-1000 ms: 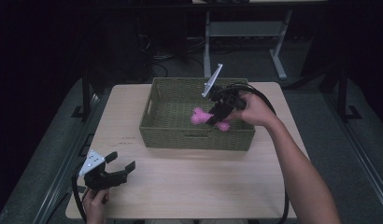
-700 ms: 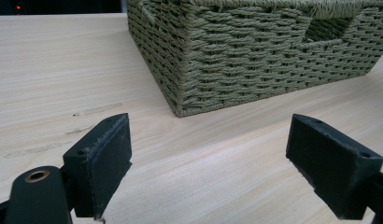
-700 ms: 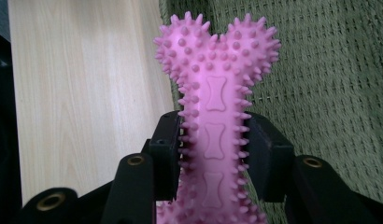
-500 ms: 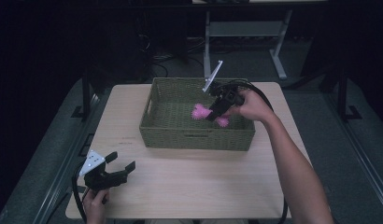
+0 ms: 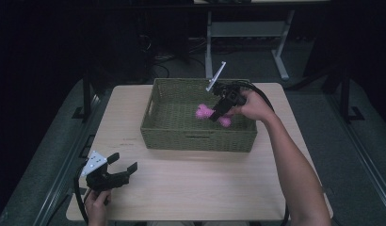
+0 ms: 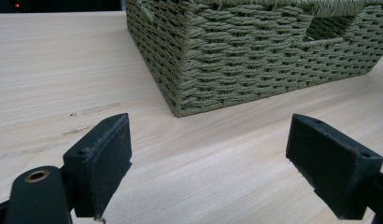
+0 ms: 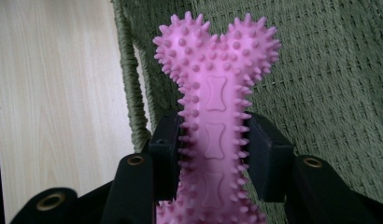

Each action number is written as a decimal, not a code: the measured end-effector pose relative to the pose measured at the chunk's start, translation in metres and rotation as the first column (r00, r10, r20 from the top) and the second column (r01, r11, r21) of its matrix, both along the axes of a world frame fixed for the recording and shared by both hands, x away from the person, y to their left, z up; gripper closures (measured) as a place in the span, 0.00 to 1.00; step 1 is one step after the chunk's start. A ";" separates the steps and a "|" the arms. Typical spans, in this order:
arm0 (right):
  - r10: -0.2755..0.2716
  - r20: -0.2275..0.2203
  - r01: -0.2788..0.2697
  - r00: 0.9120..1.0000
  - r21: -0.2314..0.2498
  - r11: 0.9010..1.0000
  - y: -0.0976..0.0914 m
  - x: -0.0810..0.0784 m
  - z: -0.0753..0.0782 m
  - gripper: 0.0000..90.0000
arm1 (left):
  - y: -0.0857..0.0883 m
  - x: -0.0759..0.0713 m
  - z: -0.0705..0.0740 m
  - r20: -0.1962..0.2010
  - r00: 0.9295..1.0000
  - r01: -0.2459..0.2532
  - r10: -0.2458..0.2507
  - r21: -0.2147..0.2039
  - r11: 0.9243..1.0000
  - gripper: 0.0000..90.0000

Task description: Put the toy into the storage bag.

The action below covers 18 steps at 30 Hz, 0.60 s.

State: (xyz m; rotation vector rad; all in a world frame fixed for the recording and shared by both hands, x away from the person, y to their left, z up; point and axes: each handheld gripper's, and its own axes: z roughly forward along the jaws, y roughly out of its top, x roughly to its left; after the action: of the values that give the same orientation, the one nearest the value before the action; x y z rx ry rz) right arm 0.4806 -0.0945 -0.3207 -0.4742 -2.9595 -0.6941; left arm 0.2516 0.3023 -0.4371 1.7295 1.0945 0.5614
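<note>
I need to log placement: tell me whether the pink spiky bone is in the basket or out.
In, but not set down: the pink bone hangs over the basket interior, clamped in the right tool.

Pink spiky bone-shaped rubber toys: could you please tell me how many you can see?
1: the pink spiky bone-shaped rubber toy is clamped in the right gripper above the green woven basket.

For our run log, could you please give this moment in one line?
right gripper: shut on pink bone toy | over basket | left gripper: open, on table

bone toy point(image 7: 215, 116): pink spiky rubber | basket point(image 5: 172, 132): rough woven | table point(image 5: 200, 188): smooth wood
</note>
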 end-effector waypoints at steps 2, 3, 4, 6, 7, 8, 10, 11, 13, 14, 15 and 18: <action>-0.002 0.000 0.002 1.000 0.004 1.000 0.000 0.003 -0.002 0.64 | 0.000 0.000 0.000 0.003 1.000 0.000 0.000 -0.005 1.000 0.15; -0.005 -0.002 0.005 1.000 0.006 1.000 0.000 0.004 -0.003 0.64 | 0.001 -0.001 0.000 0.002 1.000 0.001 -0.001 -0.004 1.000 0.15; -0.010 -0.002 0.010 1.000 0.007 1.000 0.000 0.005 -0.005 0.64 | 0.001 -0.001 0.000 0.001 1.000 -0.003 0.003 -0.004 1.000 0.15; -0.008 -0.005 0.008 1.000 0.008 1.000 0.001 0.006 -0.007 0.64 | 0.001 -0.001 0.000 0.001 1.000 -0.005 0.005 -0.003 1.000 0.15; -0.008 -0.005 0.008 1.000 0.008 1.000 0.001 0.006 -0.007 0.64 | 0.001 0.000 0.000 0.001 1.000 -0.004 0.004 -0.005 1.000 0.15; -0.007 -0.005 0.007 1.000 0.005 1.000 0.002 0.007 -0.008 0.64 | 0.001 0.000 0.000 0.001 1.000 -0.003 0.003 -0.008 1.000 0.15; -0.006 -0.010 0.006 1.000 -0.004 1.000 0.004 0.008 -0.012 0.64 | 0.000 0.000 0.000 0.002 1.000 -0.002 0.002 -0.002 1.000 0.15; -0.006 -0.010 0.006 1.000 -0.004 1.000 0.004 0.008 -0.012 0.64 | 0.000 0.000 0.000 0.002 1.000 -0.002 0.002 -0.002 1.000 0.15; -0.007 -0.019 0.006 1.000 -0.009 1.000 0.005 0.010 -0.016 0.64 | 0.000 0.000 0.000 0.003 1.000 -0.001 0.001 -0.003 1.000 0.15; -0.007 -0.021 0.007 1.000 -0.011 1.000 0.005 0.010 -0.017 0.64 | 0.001 0.000 0.000 0.003 1.000 0.001 -0.001 -0.003 1.000 0.15; -0.007 -0.021 0.007 1.000 -0.011 1.000 0.005 0.010 -0.017 0.64 | 0.001 0.000 0.000 0.003 1.000 0.001 -0.001 -0.003 1.000 0.15; -0.008 -0.024 0.008 1.000 -0.008 1.000 0.006 0.010 -0.021 0.64 | 0.001 0.000 0.000 0.004 1.000 0.000 0.000 -0.007 1.000 0.15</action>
State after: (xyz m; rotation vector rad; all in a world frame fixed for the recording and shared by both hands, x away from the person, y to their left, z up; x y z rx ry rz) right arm 0.4901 -0.0887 -0.3415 -0.4915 -2.9407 -0.6734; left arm 0.2512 0.3037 -0.4368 1.7214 1.0927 0.5600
